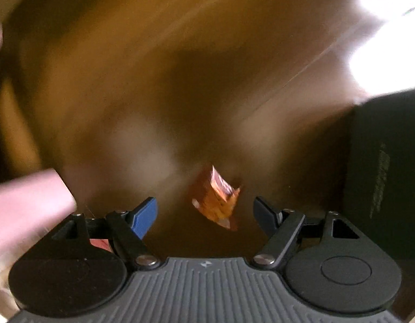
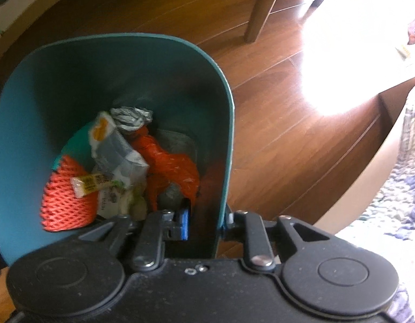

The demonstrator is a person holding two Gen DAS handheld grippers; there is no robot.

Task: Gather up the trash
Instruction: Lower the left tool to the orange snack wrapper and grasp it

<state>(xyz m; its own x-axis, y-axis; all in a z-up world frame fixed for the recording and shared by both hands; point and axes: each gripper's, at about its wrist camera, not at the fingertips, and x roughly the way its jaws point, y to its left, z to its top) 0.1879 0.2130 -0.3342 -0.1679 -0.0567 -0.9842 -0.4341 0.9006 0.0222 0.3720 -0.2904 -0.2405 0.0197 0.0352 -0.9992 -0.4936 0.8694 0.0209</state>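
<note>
Left gripper [image 1: 204,212] pointed down, fingers wide and empty around a crumpled orange snack wrapper [image 1: 217,197] on the brown wooden floor [image 1: 180,53], ready to pinch. Right gripper [image 2: 207,224] straddling the teal plastic bin's wall [image 2: 221,177], fingers narrow, pad contact unclear, steadying collected trash.

Left gripper [image 1: 204,212]: grey ribbed body with a small pale mark at the top centre, two round black discs at the sides, black link arms pinned with silver screws, one blue finger [image 1: 145,216] and one black finger [image 1: 265,211]. Right gripper [image 2: 204,222]: plain black dusty body, a small nut and a screw near its top edge, matching round discs, triangular cut-outs in the outer arms, silver pins, blue pad [image 2: 184,223] on one finger.
</note>
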